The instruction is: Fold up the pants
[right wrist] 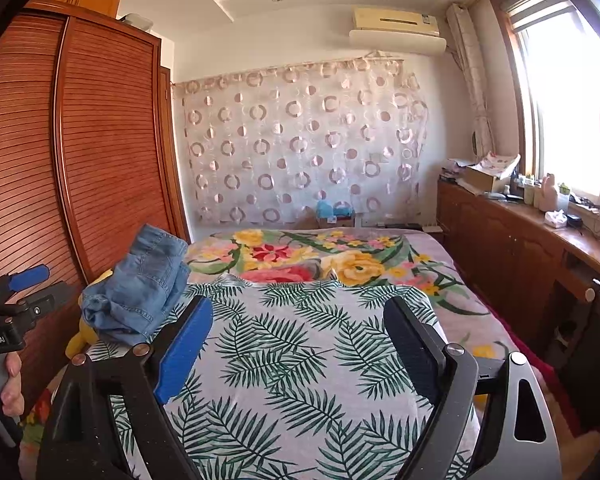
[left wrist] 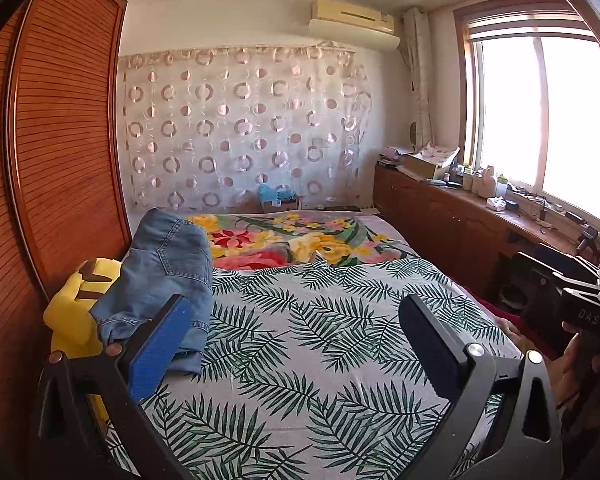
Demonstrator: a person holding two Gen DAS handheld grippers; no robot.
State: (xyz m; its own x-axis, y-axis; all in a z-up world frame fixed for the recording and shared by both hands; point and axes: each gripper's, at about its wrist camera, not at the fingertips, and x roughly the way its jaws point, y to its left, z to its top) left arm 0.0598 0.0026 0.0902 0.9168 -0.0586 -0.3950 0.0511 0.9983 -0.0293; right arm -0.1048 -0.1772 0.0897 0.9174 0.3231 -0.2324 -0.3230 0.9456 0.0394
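Both the left gripper point(left wrist: 296, 328) and right gripper point(right wrist: 298, 332) are open and empty; reach for the folded jeans point(left wrist: 168, 276) at their hem edge.

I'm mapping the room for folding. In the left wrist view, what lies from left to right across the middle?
Wardrobe → yellow plush toy → jeans → leaf-print sheet → wooden cabinet → window.

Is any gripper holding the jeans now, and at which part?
No. The left gripper and right gripper are open and empty; the jeans lie bundled on the bed.
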